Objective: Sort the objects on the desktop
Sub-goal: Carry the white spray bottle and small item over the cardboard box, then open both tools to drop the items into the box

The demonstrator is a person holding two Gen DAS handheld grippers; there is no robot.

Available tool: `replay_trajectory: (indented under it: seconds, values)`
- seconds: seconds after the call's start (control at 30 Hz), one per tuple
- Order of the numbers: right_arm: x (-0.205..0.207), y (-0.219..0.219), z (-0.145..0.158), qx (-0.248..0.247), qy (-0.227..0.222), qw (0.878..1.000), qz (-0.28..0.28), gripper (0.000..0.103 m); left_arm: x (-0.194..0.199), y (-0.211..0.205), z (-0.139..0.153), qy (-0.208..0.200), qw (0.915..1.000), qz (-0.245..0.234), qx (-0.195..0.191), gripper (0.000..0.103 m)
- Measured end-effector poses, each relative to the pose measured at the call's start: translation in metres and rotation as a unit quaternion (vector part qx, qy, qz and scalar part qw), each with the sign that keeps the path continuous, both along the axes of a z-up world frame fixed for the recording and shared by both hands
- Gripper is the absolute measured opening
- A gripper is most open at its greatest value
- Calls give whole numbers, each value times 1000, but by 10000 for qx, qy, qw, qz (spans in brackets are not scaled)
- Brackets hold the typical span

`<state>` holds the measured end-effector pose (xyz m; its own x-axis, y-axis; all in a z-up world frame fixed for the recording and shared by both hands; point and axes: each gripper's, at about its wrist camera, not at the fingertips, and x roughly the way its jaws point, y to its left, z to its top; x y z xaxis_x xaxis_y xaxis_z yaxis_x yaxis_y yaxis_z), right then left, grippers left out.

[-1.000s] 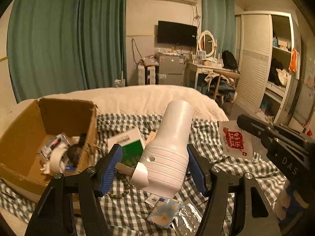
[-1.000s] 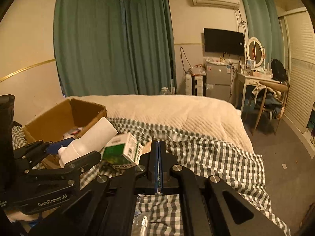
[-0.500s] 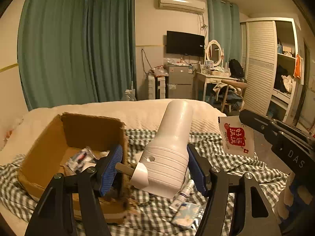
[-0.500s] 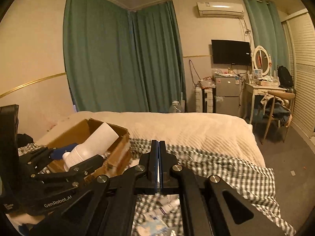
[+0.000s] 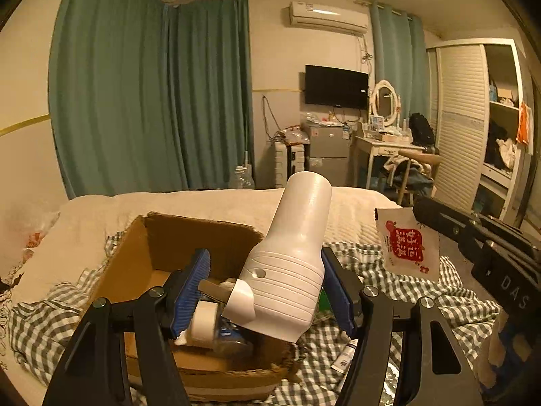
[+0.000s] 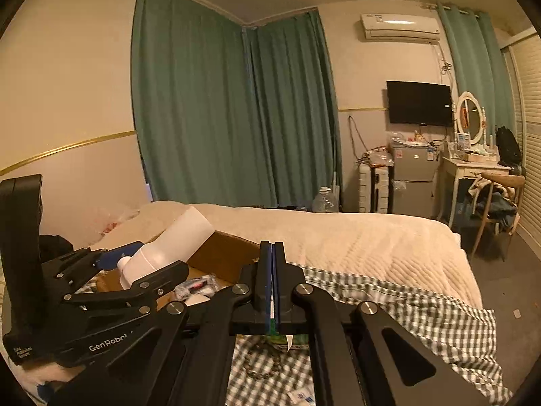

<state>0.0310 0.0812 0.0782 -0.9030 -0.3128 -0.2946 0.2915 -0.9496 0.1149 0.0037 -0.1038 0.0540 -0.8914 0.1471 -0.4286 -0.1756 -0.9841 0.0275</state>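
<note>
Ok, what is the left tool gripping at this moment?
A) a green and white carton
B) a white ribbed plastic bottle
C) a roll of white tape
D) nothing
B: the left tool is clamped on the white ribbed plastic bottle, holding it above the open brown cardboard box.

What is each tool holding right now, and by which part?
Left tool holds the white bottle by its wide ribbed lower body, over the cardboard box. Right tool is shut on the small white packet, gripping its edge.
</note>
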Motion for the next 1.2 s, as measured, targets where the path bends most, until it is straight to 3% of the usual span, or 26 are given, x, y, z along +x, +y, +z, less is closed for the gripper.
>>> replay_trajectory:
  seconds: [0.43, 0.57, 0.77, 1.2]
  values:
    - [-24, -56, 1, 83, 14, 9992, 397, 0, -23, -47, -8, -103, 9990, 423, 39, 67]
    - [-32, -74, -4, 110, -39, 9985, 541, 0, -36, -60, -13, -307, 9983, 488, 111, 67]
    - [-55, -97, -19, 112, -362, 9960, 813, 0, -58, -81, -26, -570, 9955, 727, 209, 67]
    - [-110, -139, -66, 676, -845, 9855, 1308, 0, -97, -102, -69, -1238, 9864, 1076, 138, 67]
